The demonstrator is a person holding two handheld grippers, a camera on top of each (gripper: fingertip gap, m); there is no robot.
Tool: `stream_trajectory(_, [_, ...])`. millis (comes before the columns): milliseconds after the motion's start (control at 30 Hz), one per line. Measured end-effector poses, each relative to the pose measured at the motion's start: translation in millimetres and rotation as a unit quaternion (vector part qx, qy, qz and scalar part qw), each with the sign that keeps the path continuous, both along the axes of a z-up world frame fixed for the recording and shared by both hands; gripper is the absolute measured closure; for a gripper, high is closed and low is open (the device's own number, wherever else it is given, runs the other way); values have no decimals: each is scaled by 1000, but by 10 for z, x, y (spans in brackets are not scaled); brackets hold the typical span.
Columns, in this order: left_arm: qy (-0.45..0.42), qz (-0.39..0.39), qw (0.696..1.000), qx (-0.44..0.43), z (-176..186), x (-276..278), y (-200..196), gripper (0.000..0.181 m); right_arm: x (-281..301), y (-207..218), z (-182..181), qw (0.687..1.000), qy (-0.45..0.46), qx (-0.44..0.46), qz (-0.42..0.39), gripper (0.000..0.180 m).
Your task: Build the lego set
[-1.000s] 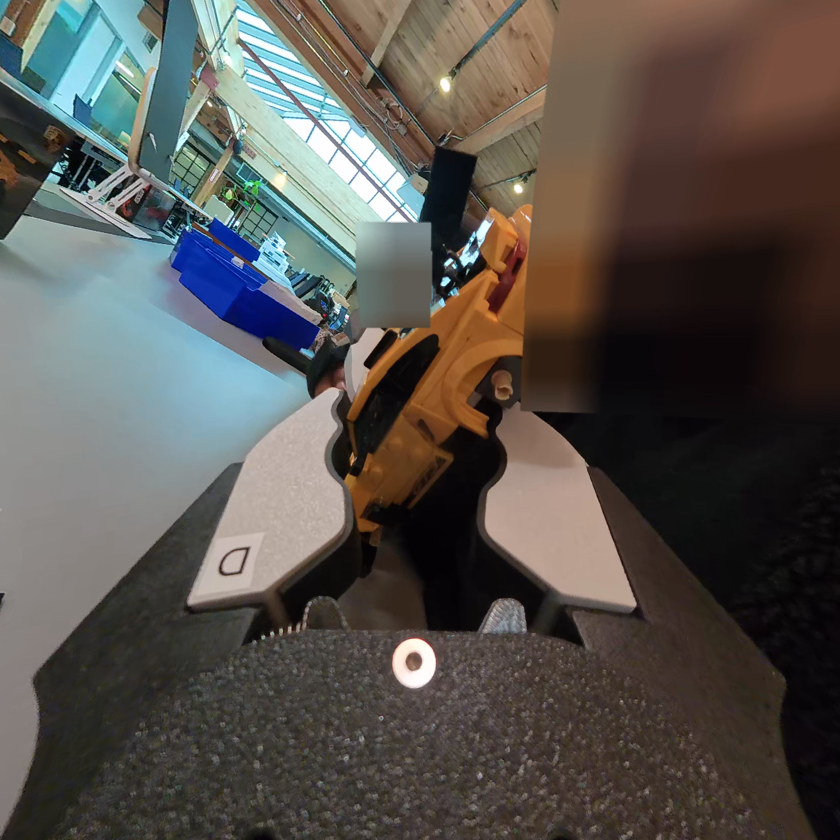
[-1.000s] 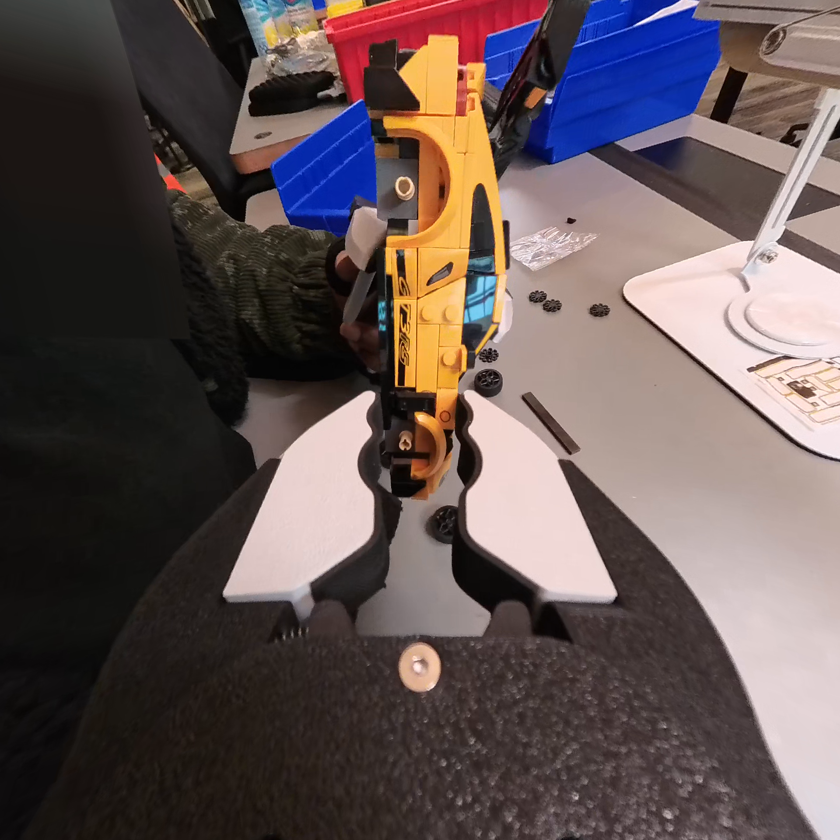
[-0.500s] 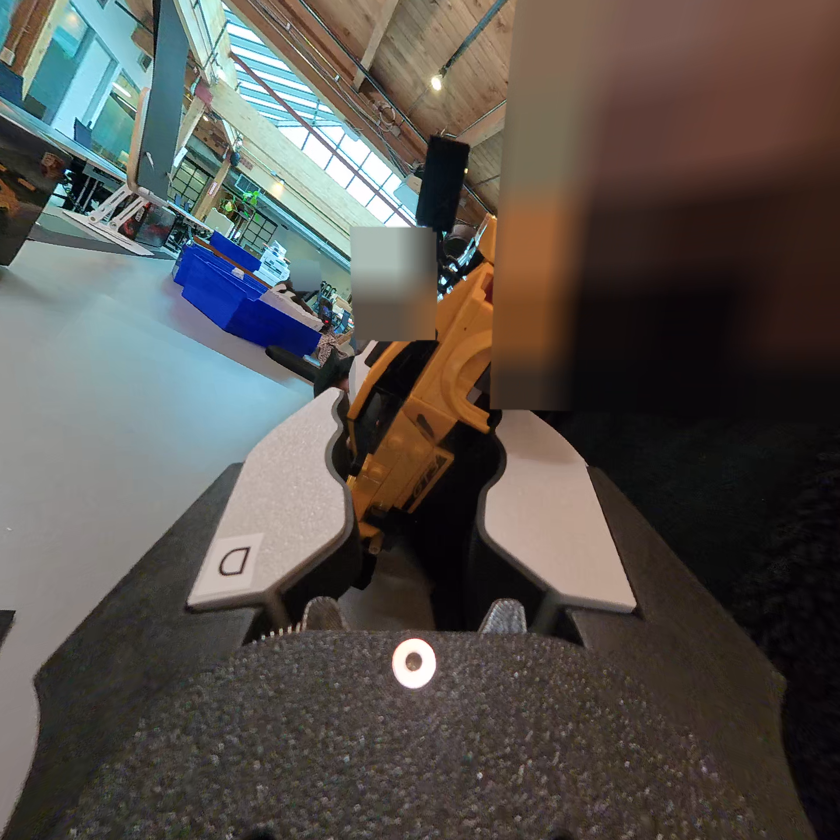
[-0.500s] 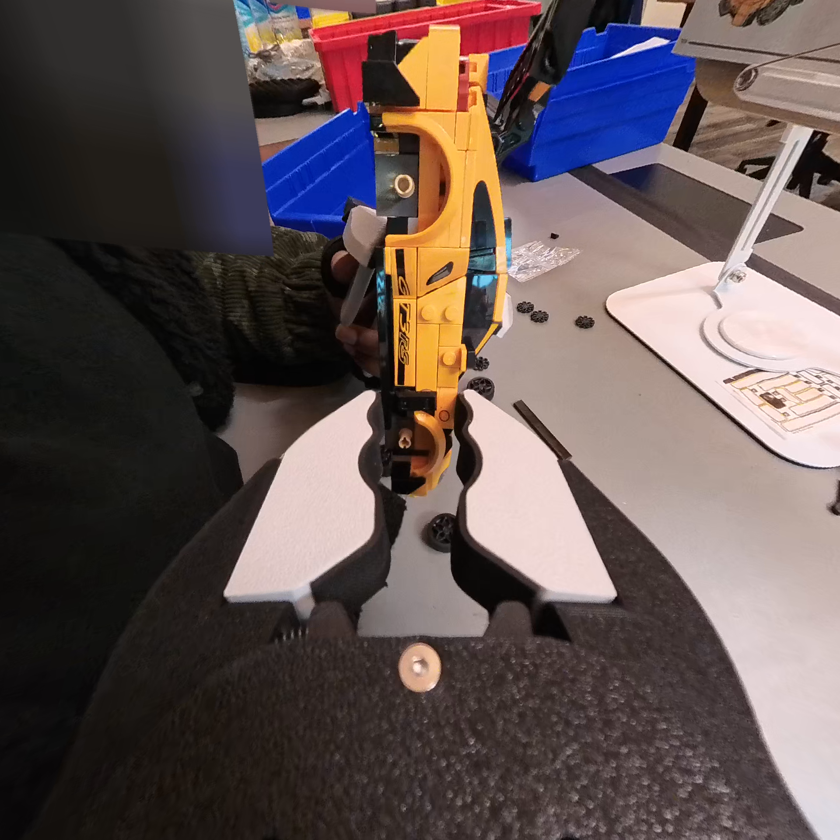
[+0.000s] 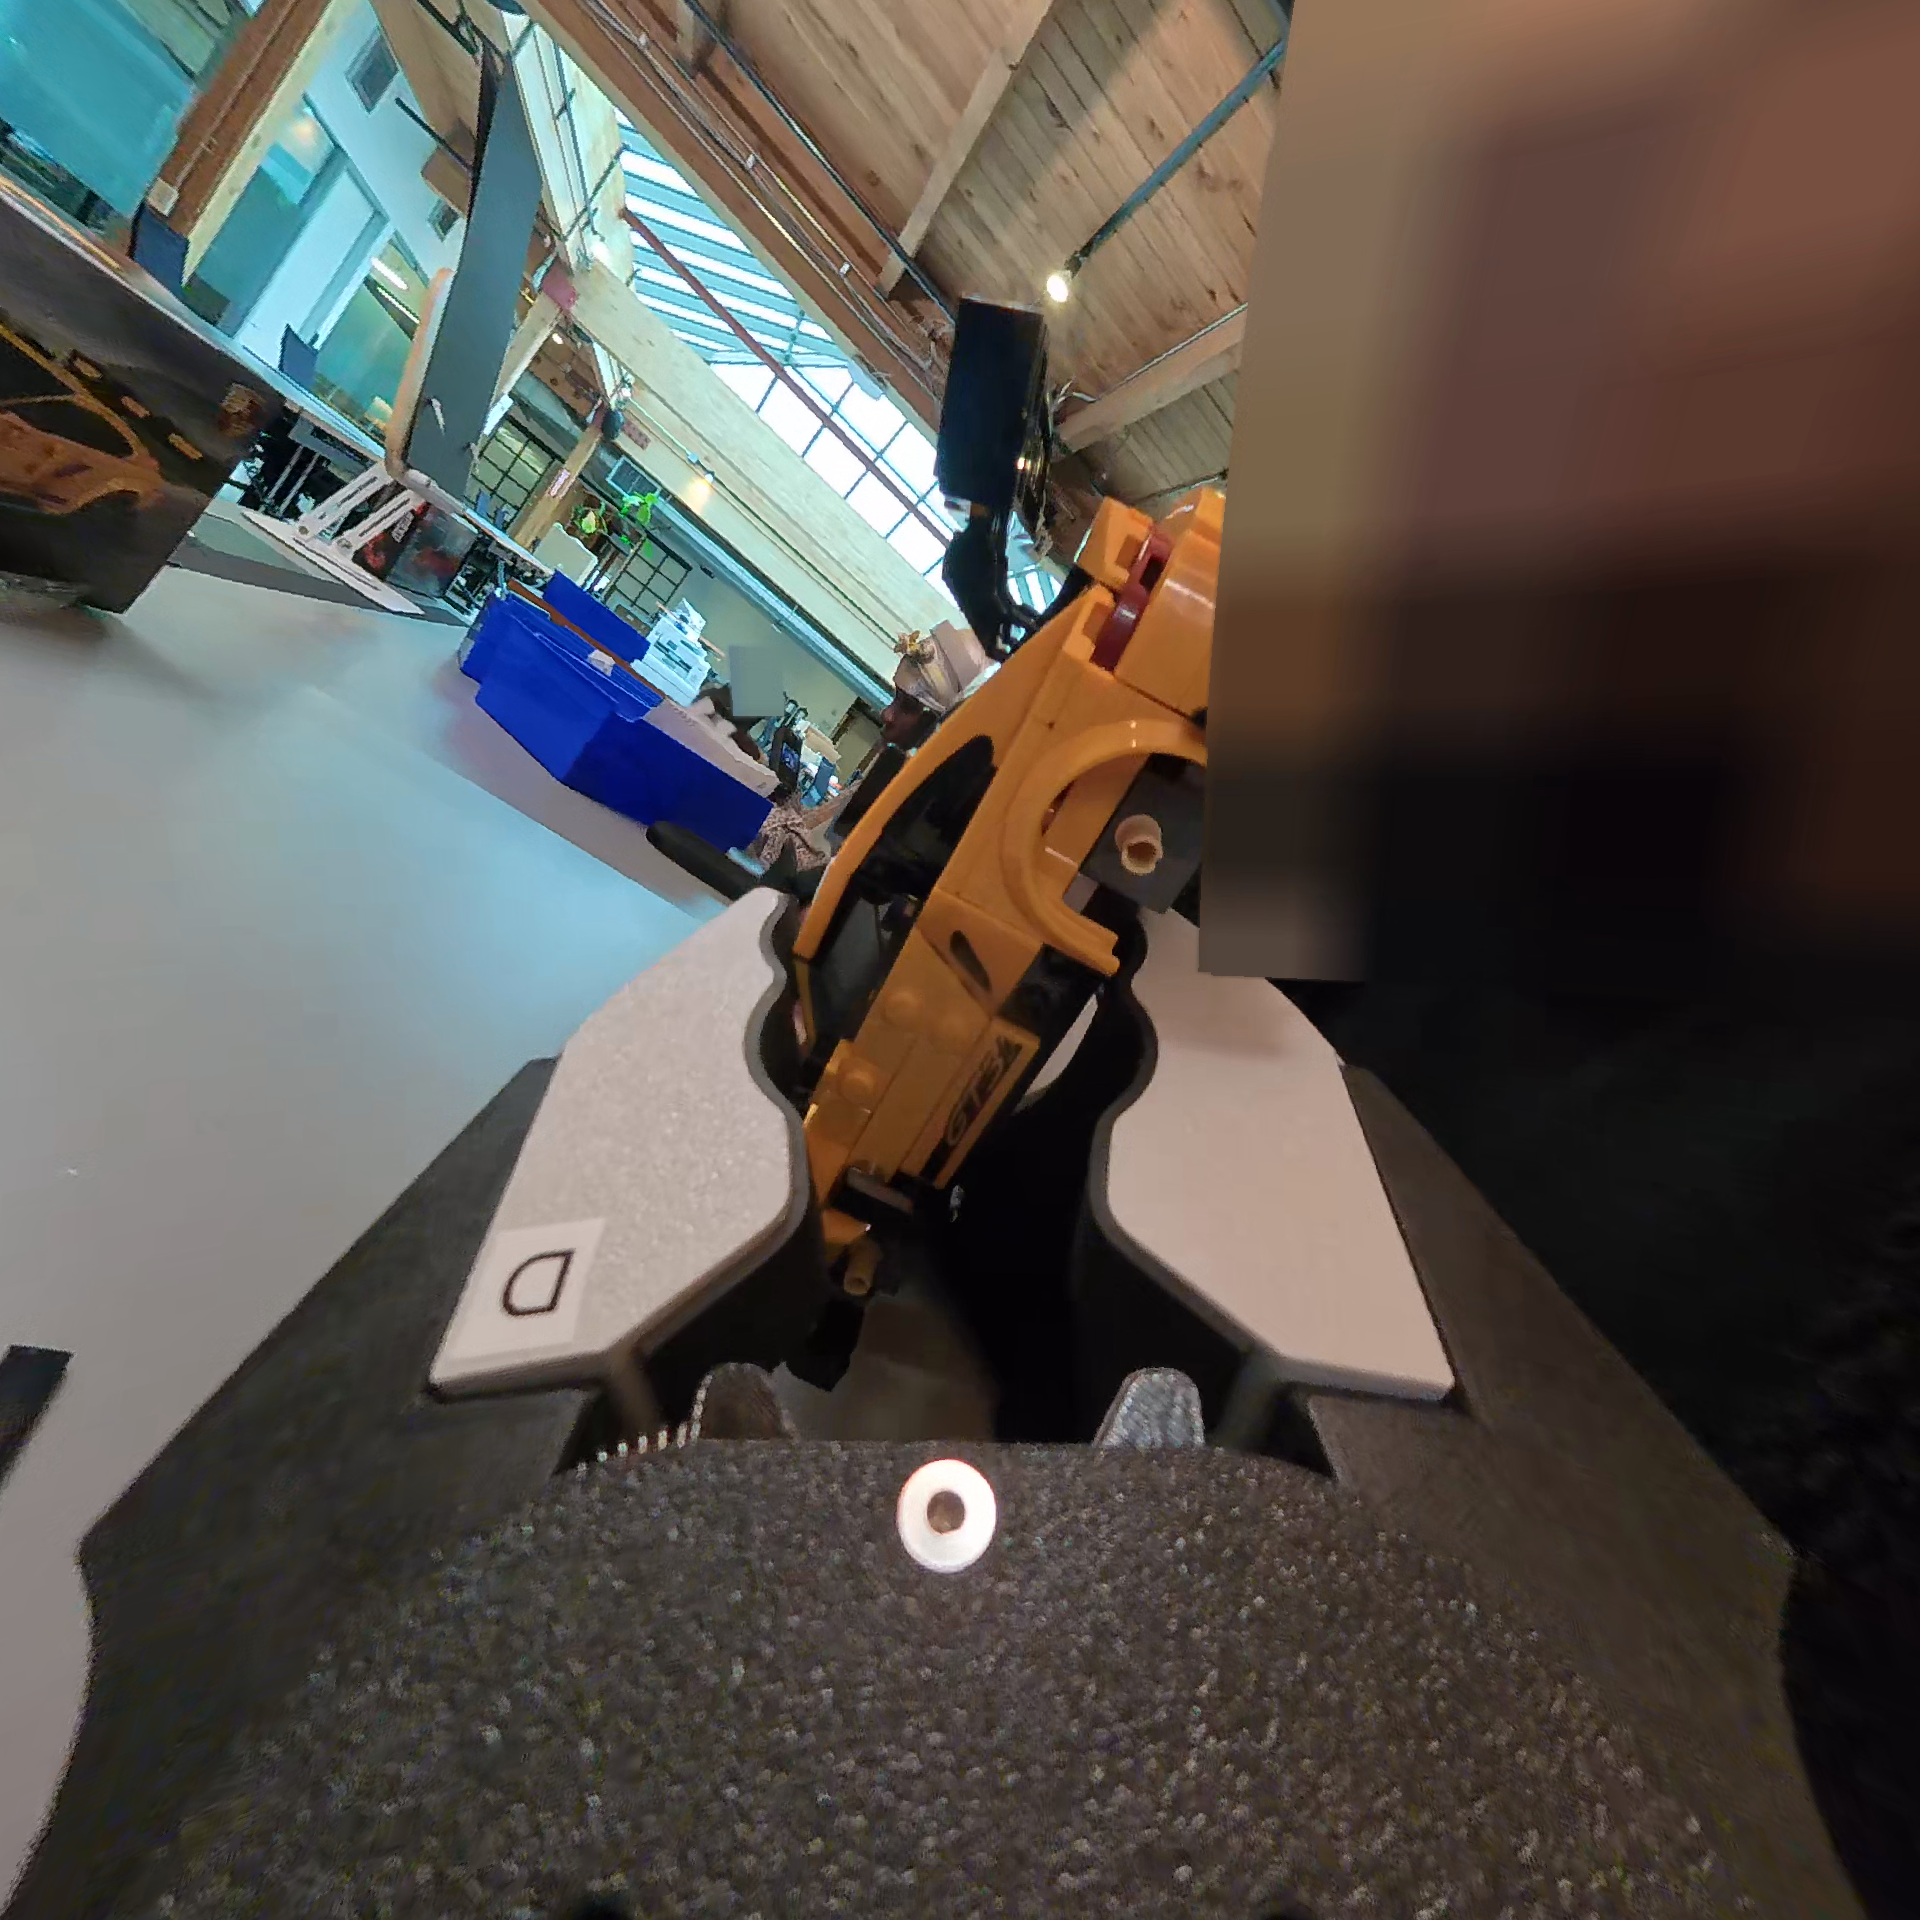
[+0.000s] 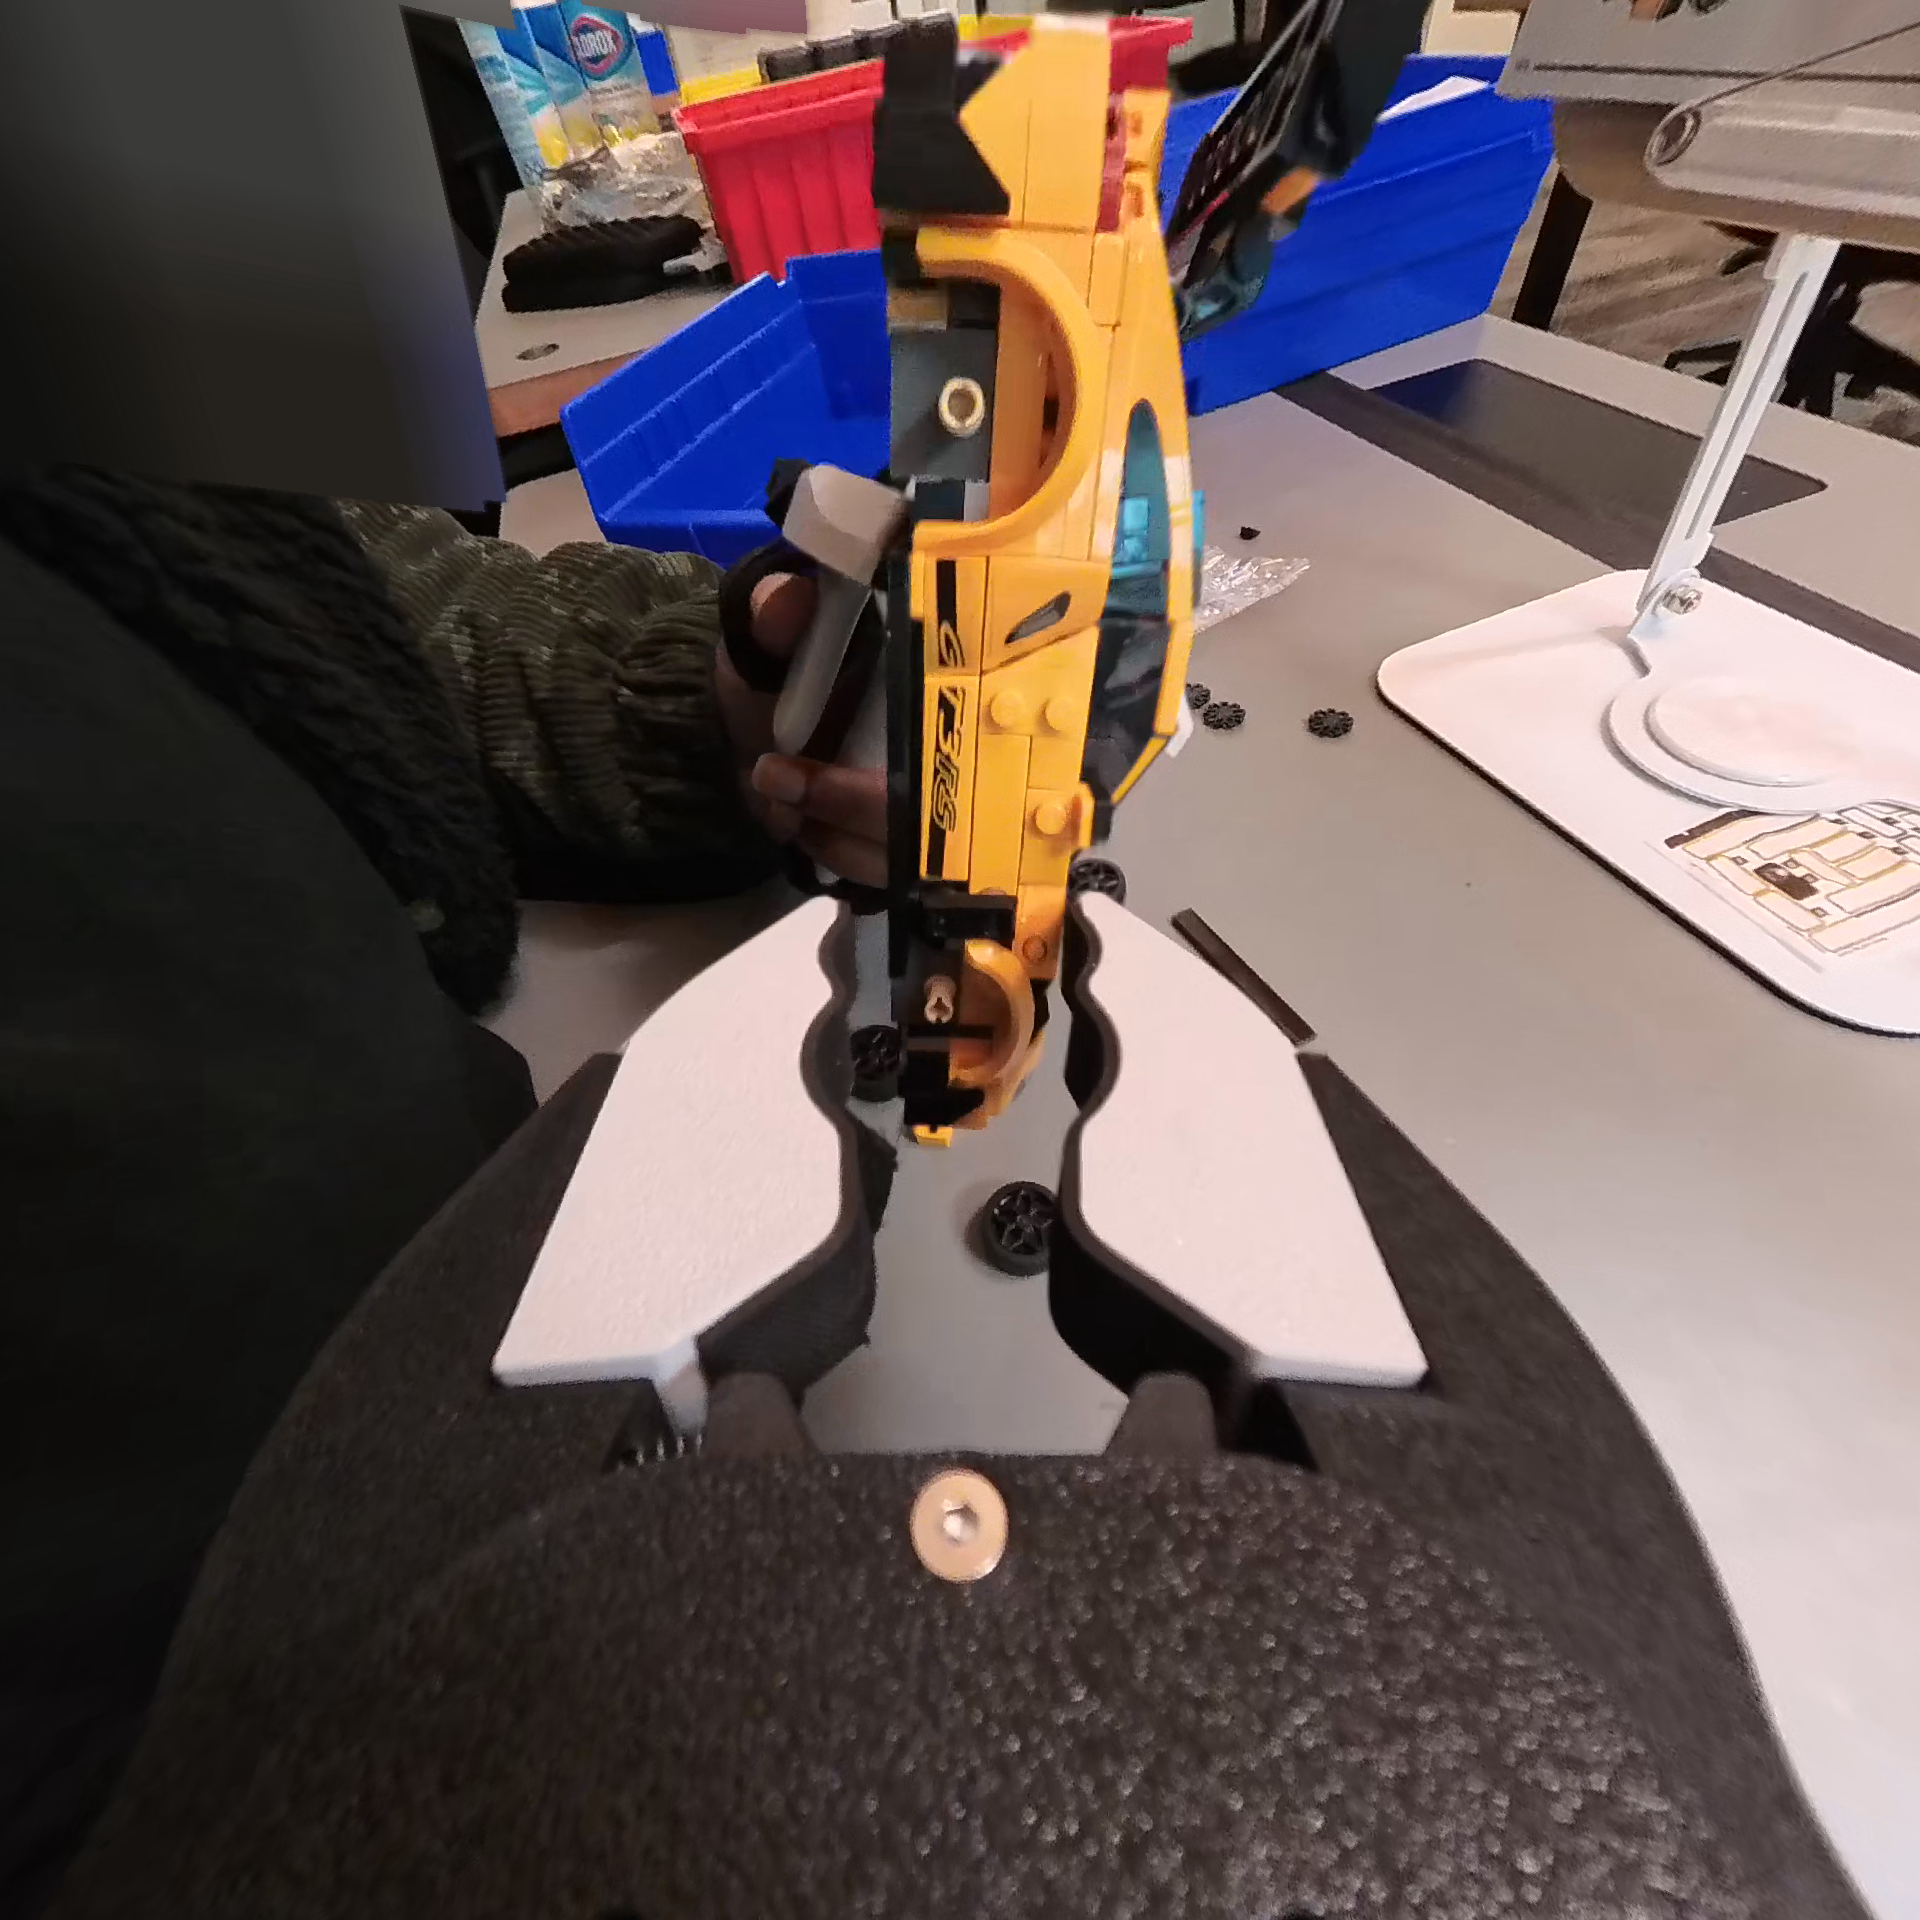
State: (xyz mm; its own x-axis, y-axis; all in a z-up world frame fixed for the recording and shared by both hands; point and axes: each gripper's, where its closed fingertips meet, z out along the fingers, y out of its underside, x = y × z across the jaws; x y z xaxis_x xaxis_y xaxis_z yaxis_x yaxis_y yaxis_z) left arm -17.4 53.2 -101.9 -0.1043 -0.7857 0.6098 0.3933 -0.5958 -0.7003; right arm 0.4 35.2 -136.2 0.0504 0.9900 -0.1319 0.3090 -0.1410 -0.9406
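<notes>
Right claw (image 6: 961,1023) newly loosened, studded yellow car (image 6: 1039,582)

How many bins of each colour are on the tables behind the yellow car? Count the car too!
Counted in the right wrist view:
yellow car: 1
blue bins: 2
red bin: 1
Total: 4

The yellow lego car (image 6: 1039,623) stands on end above the grey desk (image 6: 1455,1039). The right gripper (image 6: 961,997) flanks its lower end, jaws seemingly just apart from it. A loose black wheel (image 6: 1023,1226) lies beneath, and blue bins (image 6: 727,416) line the far edge.
</notes>
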Motion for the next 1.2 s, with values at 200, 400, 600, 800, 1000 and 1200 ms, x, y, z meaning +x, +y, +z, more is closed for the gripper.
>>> stream_trajectory(200, [-70, -7, 997, -28, 83, -168, 67, 124, 14, 17, -3, 1000, 4, 7, -13, 138])
stream_trajectory(400, [-161, -24, 986, -35, 230, -398, 91, 125, -49, -1, 155, 999, 36, 28, -12, 138])
stream_trajectory(600, [-137, 2, 990, -31, 216, -405, 143, 125, 3, 71, 213, 998, 44, 17, -28, 138])
stream_trajectory(800, [18, 74, 996, -41, 16, -176, 340, 124, 104, 324, 169, 997, 18, 0, -75, 140])
stream_trajectory(1000, [115, 92, 982, -117, -198, -2, 577, 124, 204, 572, 185, 995, -10, 2, -98, 141])
stream_trajectory(1200, [131, 48, 973, -181, -342, 229, 613, 124, 185, 743, -94, 992, -28, -104, -59, 127])
